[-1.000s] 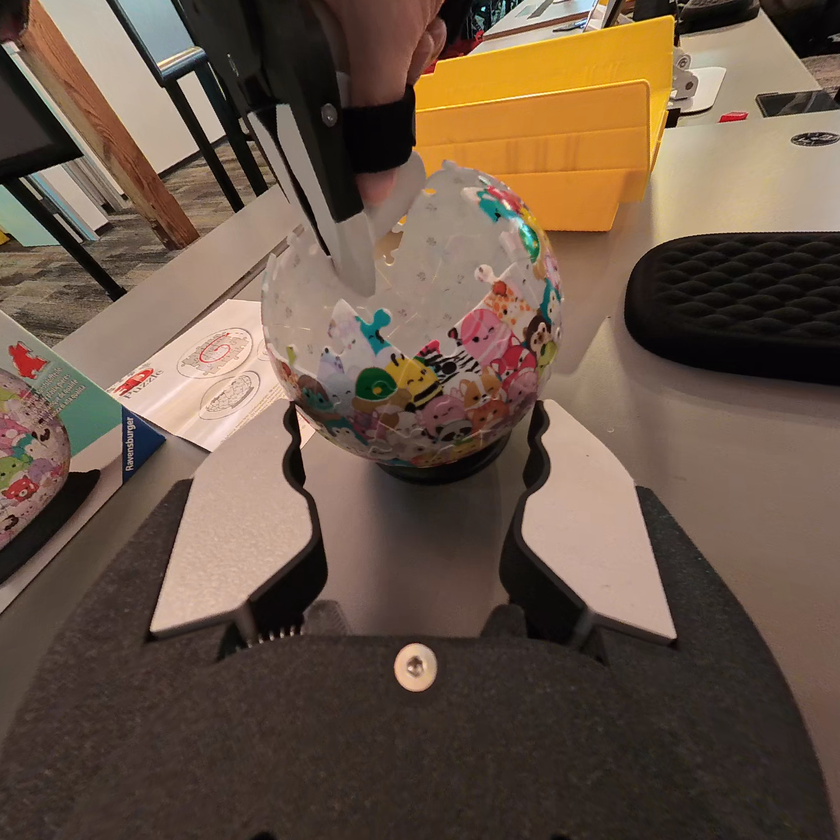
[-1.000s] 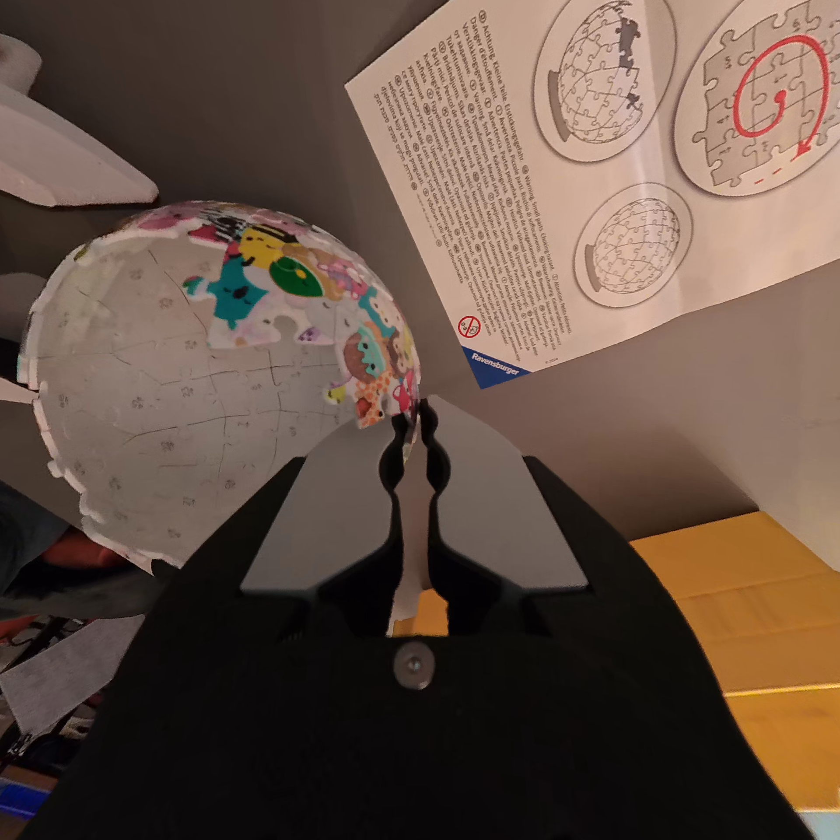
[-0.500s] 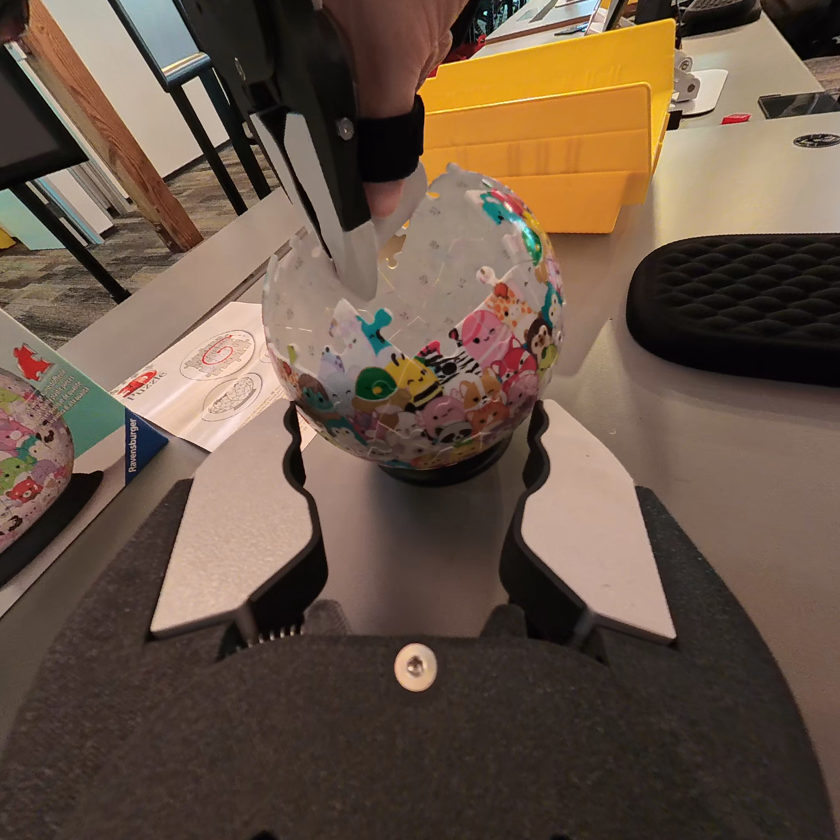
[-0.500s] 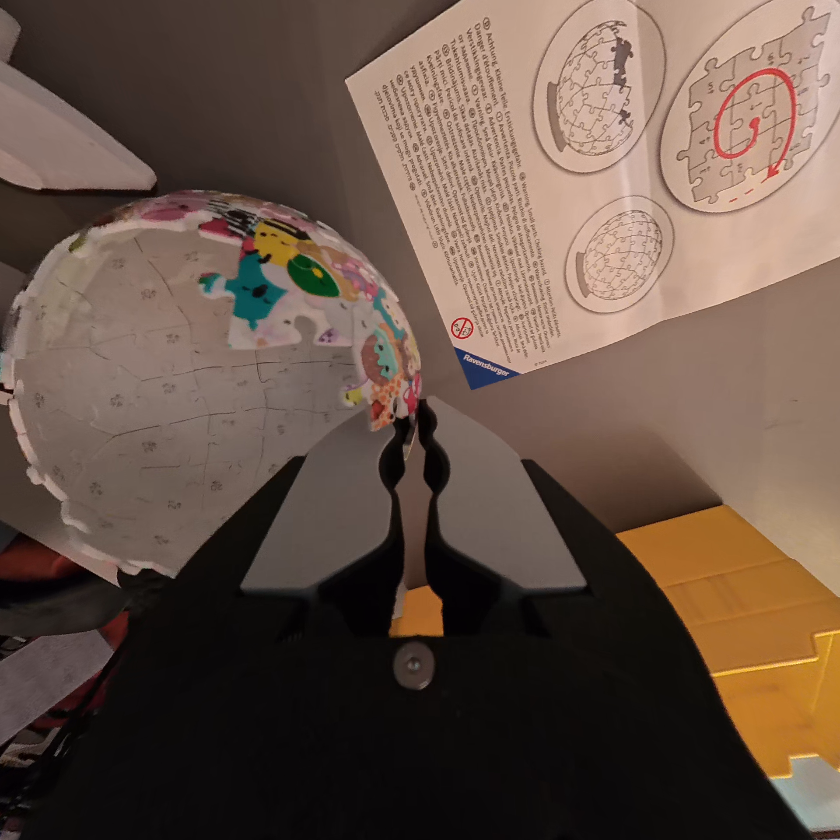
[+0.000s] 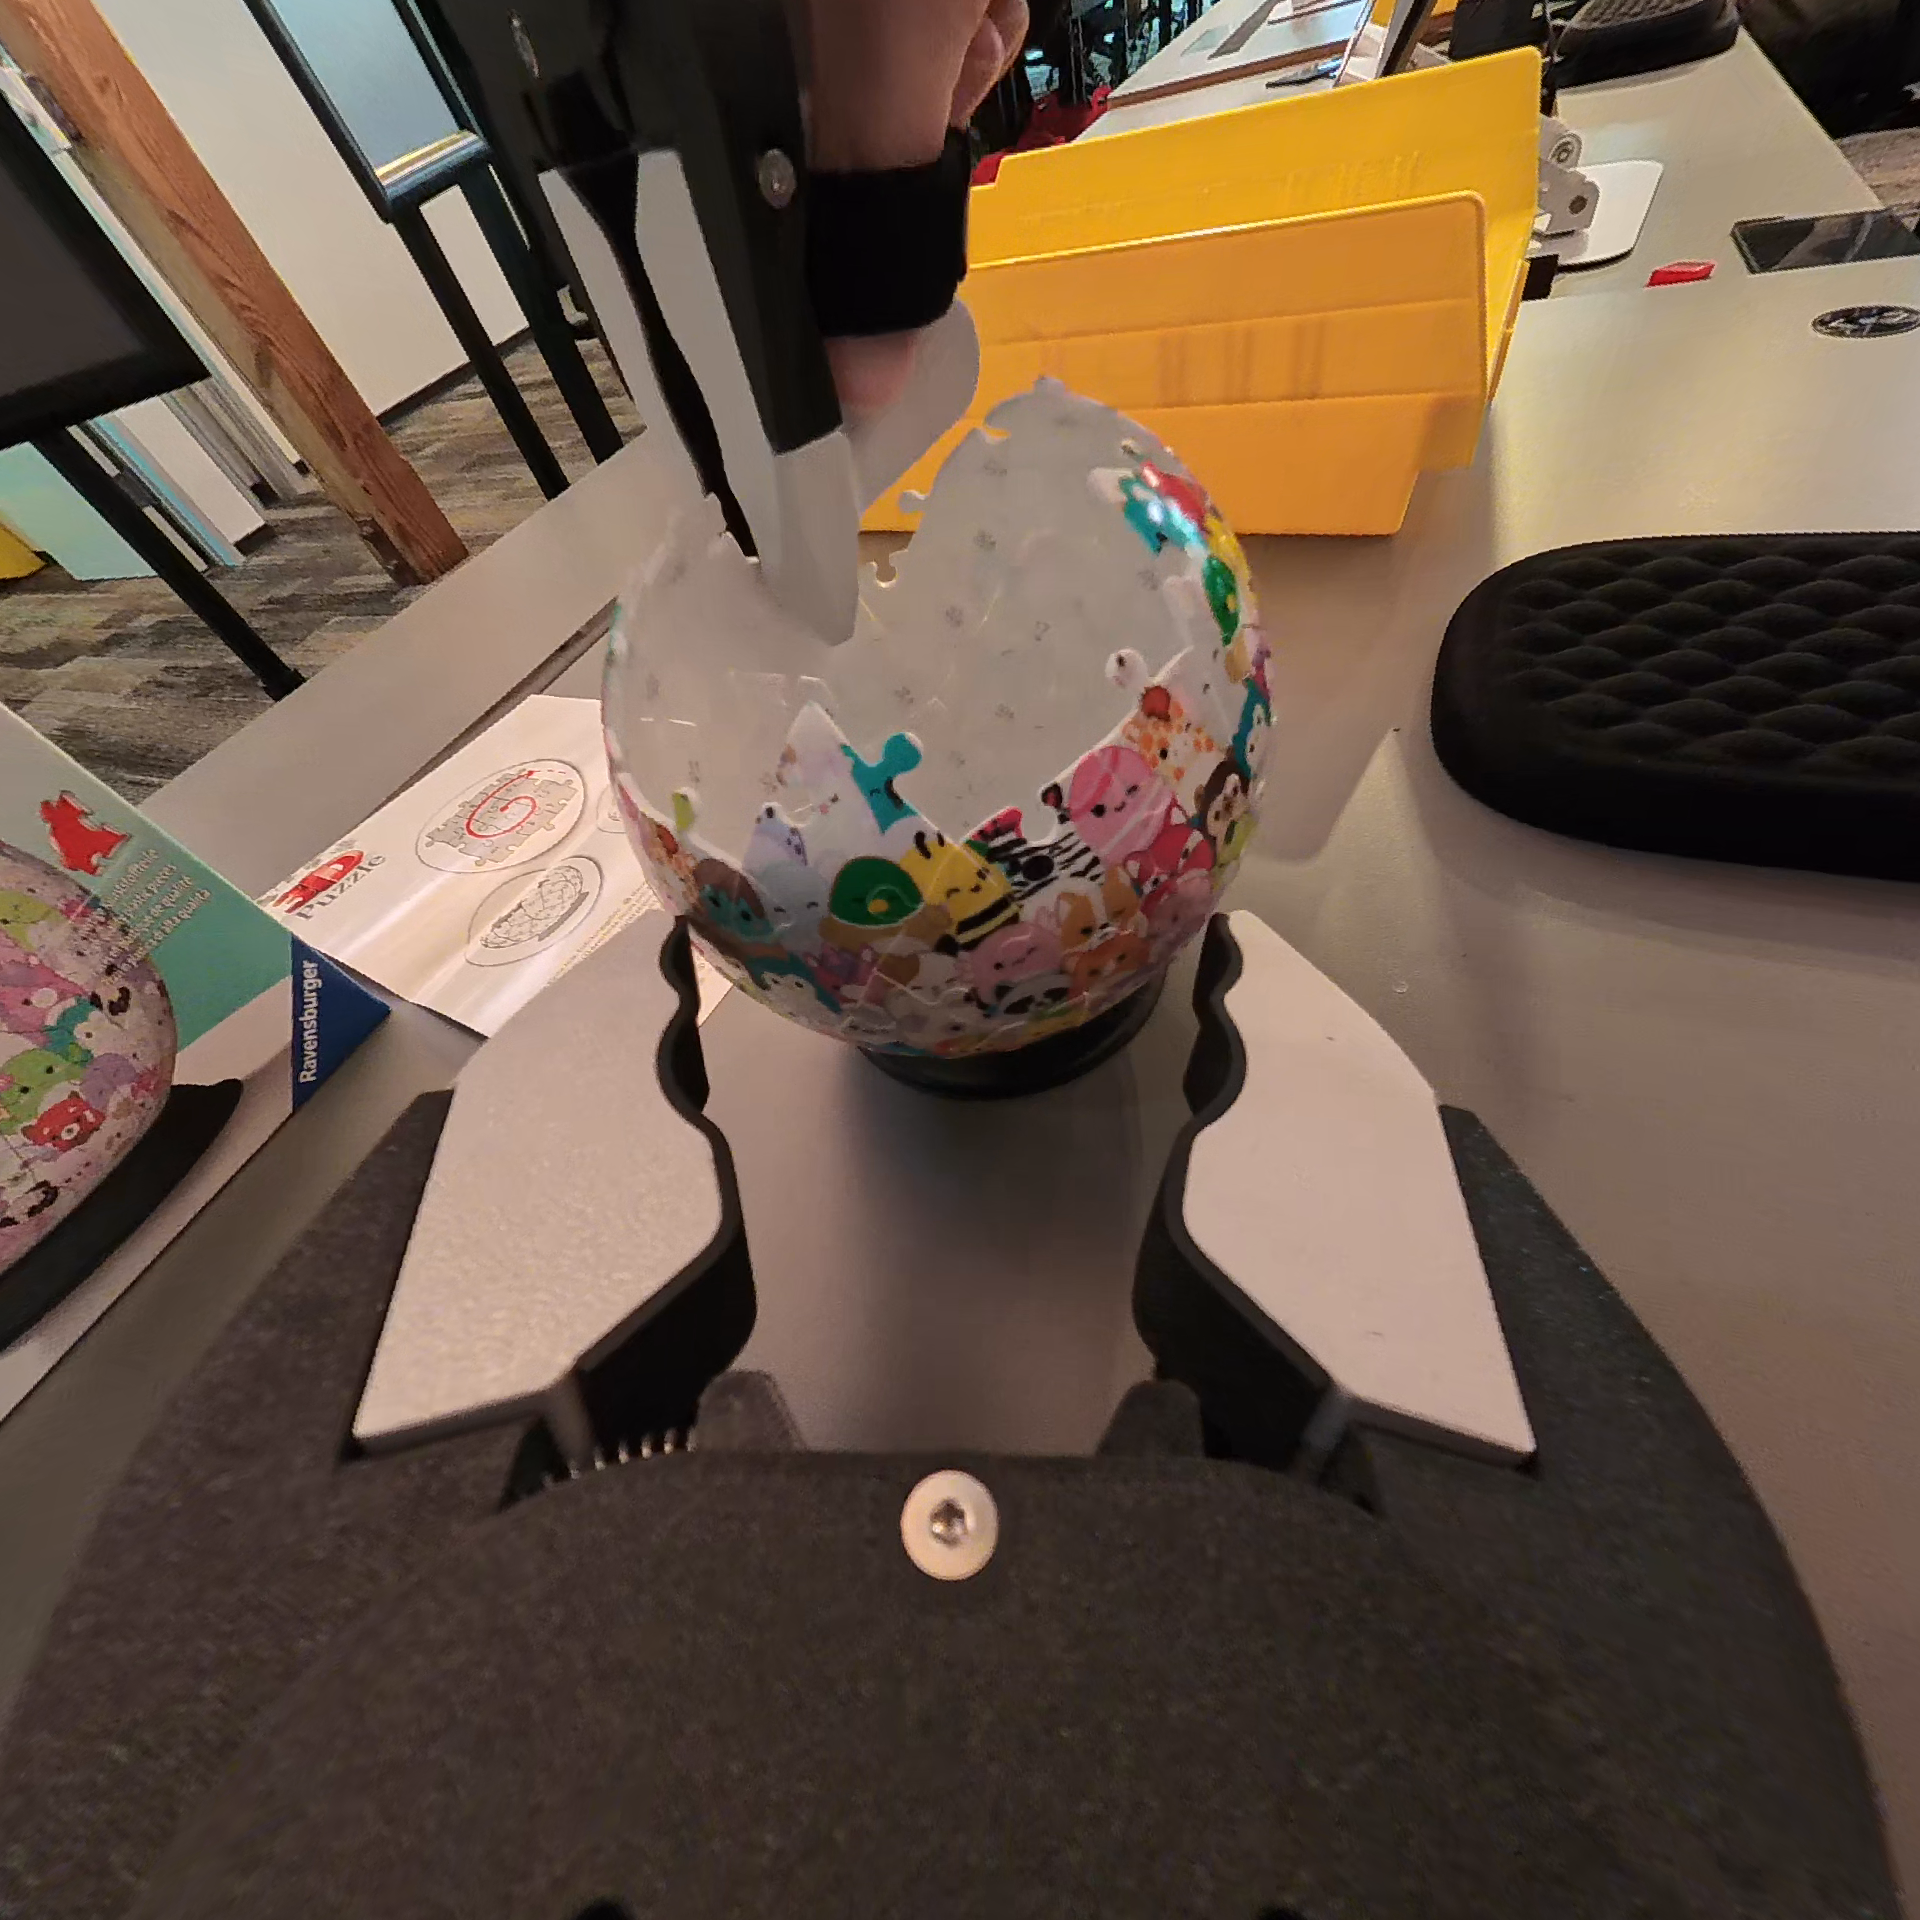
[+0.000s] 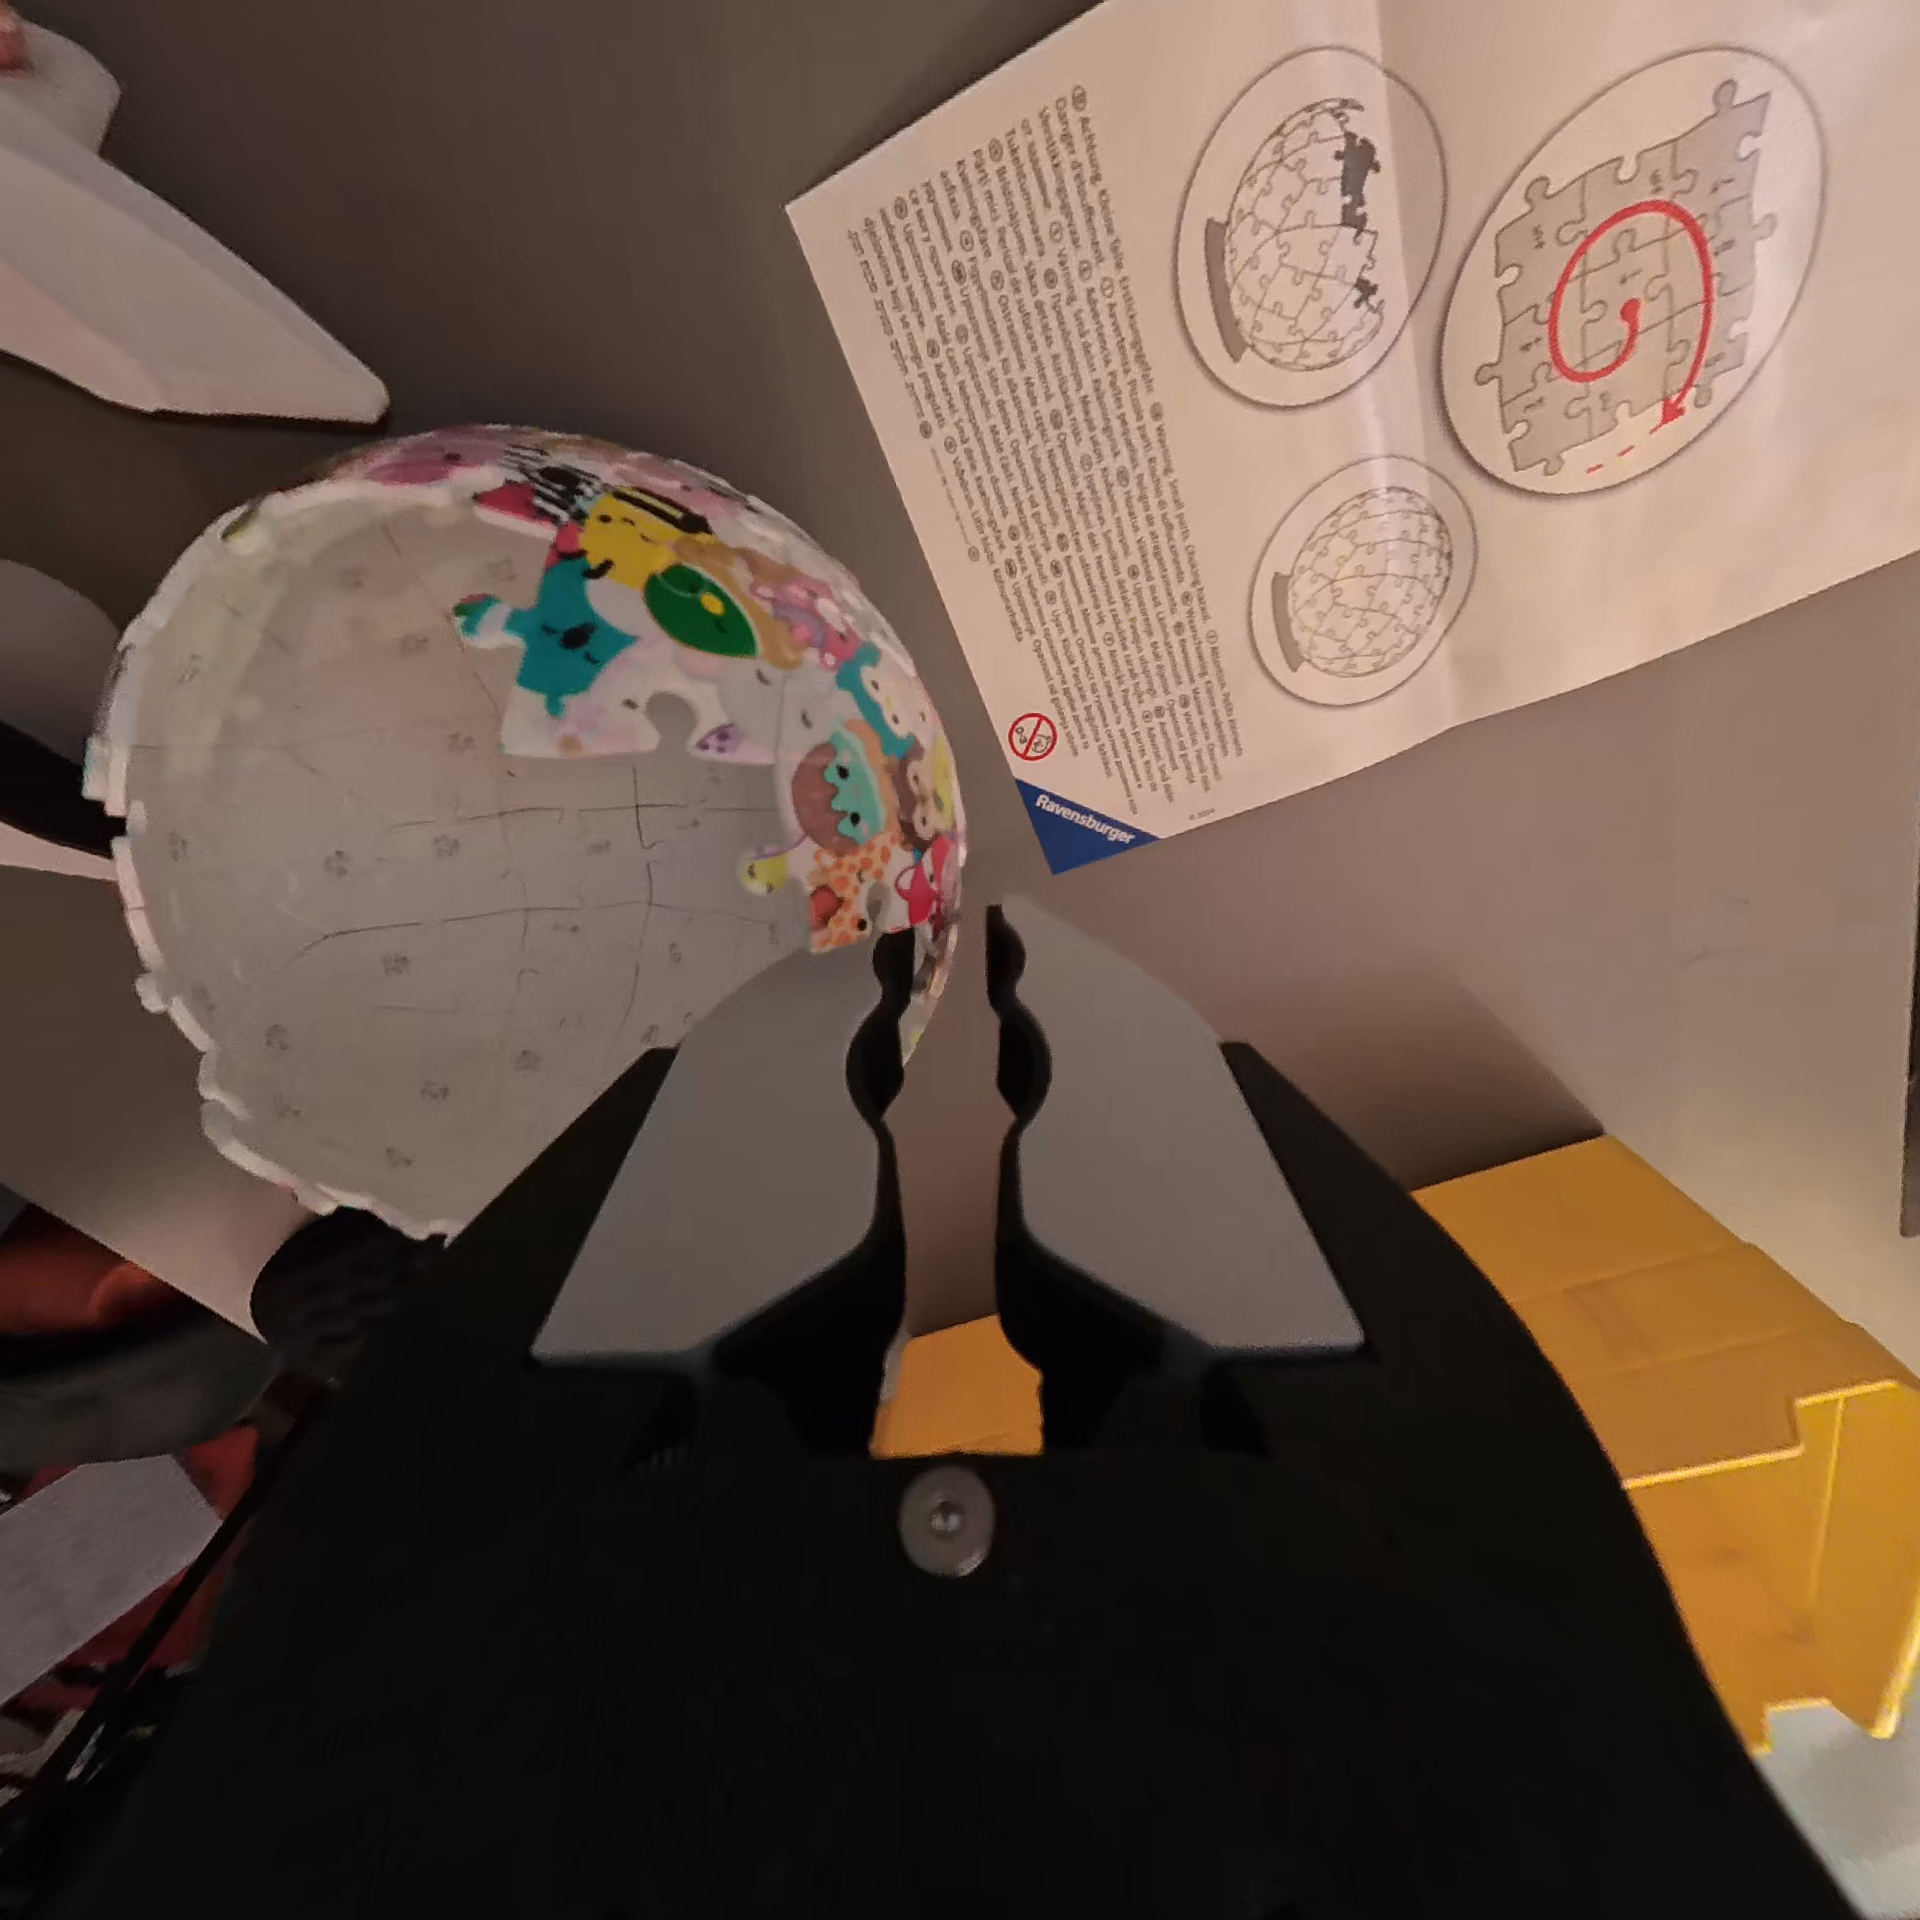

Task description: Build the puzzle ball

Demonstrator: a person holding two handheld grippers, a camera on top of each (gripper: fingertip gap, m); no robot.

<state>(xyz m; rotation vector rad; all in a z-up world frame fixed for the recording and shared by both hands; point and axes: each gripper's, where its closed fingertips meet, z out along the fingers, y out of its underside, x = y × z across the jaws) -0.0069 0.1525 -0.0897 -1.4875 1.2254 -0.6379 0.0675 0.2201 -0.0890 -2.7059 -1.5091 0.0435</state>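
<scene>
just then the puzzle ball [image 5: 940, 790] stood on its dark round stand [image 5: 1013, 1060] toward the near edge of the grey table [image 5: 1610, 1039], unfinished: the lower shell was closed and printed with cartoon animals, while the top was a jagged open bowl showing its white inside. the opening faced upward and tipped somewhat toward the left tongs' camera; a ball has no long axis to speak of, so the way that gap faced was what counted.

the left tongs [image 5: 940, 997] lay low on the table just in front of the ball, spread wide with nothing between them, the ball straight ahead and close beyond the tips.

the right tongs [image 6: 940, 935] came down from above at the far-left part of the ragged rim [image 5: 727, 540]. they were parted only by a narrow slit. whether a piece sat in that slit could not be told. in the left wrist view the person's hand [image 5: 914, 62] gripped that tool, and a pale curved piece [image 5: 925, 384] showed beside it.

of the two, the right tongs were the nearer to the rim, so the fitting probably fell to them. an instruction sheet [image 6: 1351, 416] lay toward the left edge, a yellow bin [image 5: 1299, 343] farther back.
</scene>
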